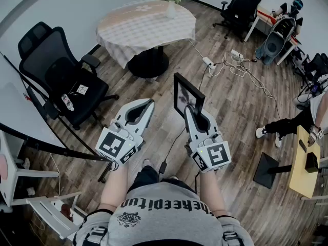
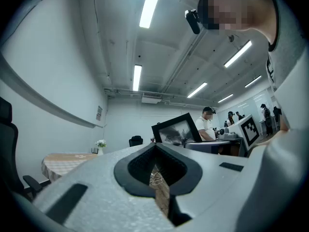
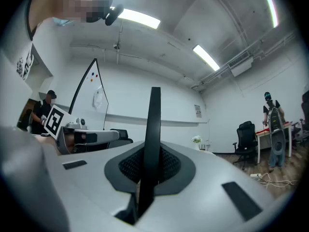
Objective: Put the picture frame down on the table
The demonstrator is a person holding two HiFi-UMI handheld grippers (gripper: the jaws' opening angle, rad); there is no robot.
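Observation:
The black picture frame (image 1: 187, 93) stands upright in the air over the wooden floor, with my right gripper (image 1: 189, 109) shut on its lower edge. In the right gripper view the frame (image 3: 154, 120) shows edge-on, clamped between the jaws. In the left gripper view its front, a dark photo, faces this way as the frame (image 2: 177, 129) is held up. My left gripper (image 1: 147, 103) is level beside the right one, shut, with nothing in it. Ahead stands the round table (image 1: 128, 35) with a checked cloth and a small vase of white flowers (image 1: 172, 0).
A black office chair (image 1: 61, 70) stands at the left beside a white desk (image 1: 20, 122). A power strip and cables (image 1: 233, 60) lie on the floor at the right of the table. Another black chair (image 1: 241, 6) is at the back right. A person (image 1: 307, 117) sits at the right edge.

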